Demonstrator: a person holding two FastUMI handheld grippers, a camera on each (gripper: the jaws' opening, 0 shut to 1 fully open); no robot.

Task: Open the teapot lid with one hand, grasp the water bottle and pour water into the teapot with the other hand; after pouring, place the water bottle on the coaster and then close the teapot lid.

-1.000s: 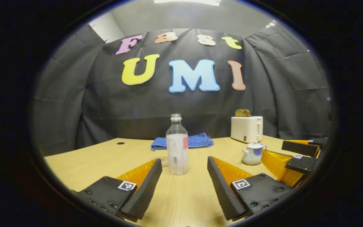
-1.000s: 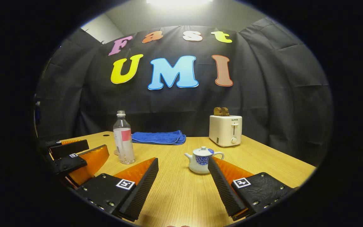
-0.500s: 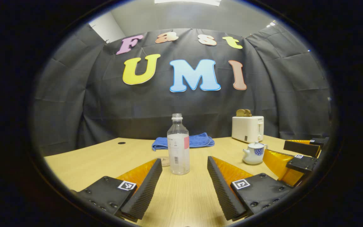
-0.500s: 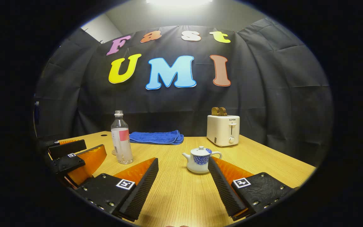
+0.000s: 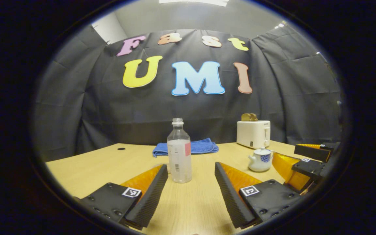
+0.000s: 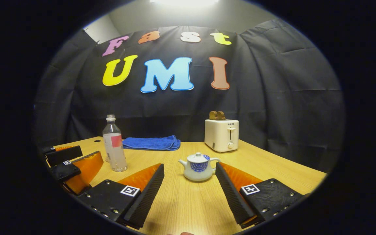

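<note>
You're holding the left gripper (image 5: pixel 191 169) low over the wooden table (image 5: pixel 93 163) with its fingers spread wide apart and gripping nothing. The water bottle (image 5: pixel 179 150) is standing upright just beyond the tips, a touch closer to your left finger than to the other, clear of both. In the right gripper view, the right gripper (image 6: pixel 189 169) is also gaping wide with nothing in it, and the teapot (image 6: pixel 197 166) is sitting on the table just ahead of the gap, lid (image 6: pixel 198 157) on, nearer the right-hand finger but not touching it. The bottle is standing well off to that gripper's left, near your other gripper. A folded blue towel (image 6: pixel 151 143) and a toaster (image 6: pixel 221 134) are sitting farther back by the cloth wall.
</note>
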